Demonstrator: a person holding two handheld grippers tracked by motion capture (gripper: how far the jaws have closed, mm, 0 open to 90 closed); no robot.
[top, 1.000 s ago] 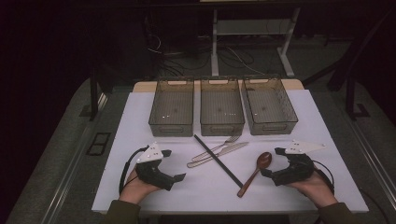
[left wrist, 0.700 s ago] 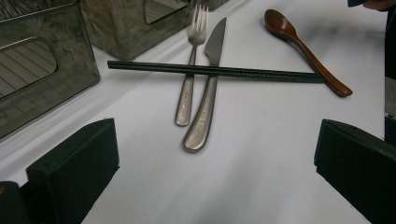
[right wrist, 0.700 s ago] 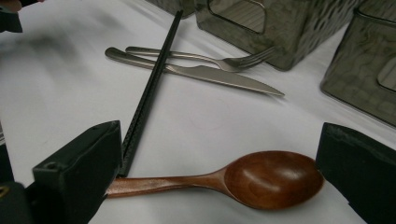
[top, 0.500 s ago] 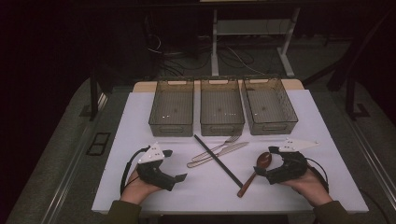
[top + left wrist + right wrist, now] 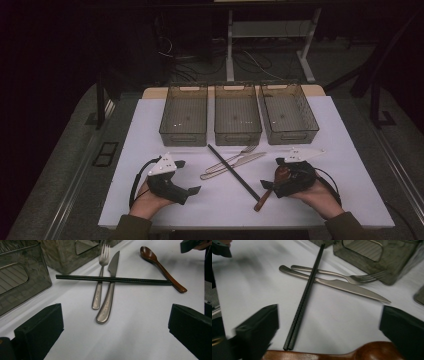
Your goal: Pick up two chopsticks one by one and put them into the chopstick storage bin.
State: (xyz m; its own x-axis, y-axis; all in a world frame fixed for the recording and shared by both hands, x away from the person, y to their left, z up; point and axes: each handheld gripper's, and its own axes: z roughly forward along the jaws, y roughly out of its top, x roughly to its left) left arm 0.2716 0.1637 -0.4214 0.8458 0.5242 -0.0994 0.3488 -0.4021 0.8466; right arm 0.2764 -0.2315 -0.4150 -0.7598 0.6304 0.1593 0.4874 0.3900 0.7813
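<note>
High view: the right tool (image 5: 280, 176) sits at lower right over the bowl of the wooden spoon (image 5: 265, 196), whose handle runs down-left beside the chopsticks (image 5: 235, 172). Left gripper view: the left tool (image 5: 112, 340) gapes wide and empty at the bottom. Right gripper view: jaws spread wide, gripping nothing, around the spoon (image 5: 332, 353) at the bottom edge; judged light, stiff and smooth, it is best pinched at the neck.

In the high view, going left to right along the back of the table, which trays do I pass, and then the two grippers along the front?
Back row: left tray → middle tray → right tray. Front row: left gripper → right gripper, which sits over the wooden spoon.
</note>
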